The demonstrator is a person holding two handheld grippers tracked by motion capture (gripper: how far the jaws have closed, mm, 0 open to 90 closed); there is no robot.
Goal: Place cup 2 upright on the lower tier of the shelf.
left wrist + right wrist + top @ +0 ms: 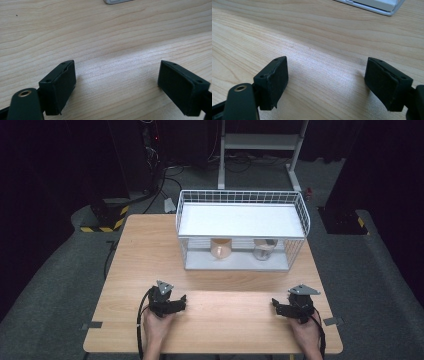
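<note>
both tools, left tool (pixel 176 301) and right tool (pixel 280 306), gape empty on the near desk (pixel 150 250); the far tan cup (pixel 221 248) looks light, rigid, best pinched at its rim.

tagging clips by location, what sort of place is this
Probably a lab or recording studio: a lone wooden table on grey carpet, black curtains around, hazard-striped stand bases, cables on the floor, and a white wire rack set up as a prop.

No readable text or labels.
</note>
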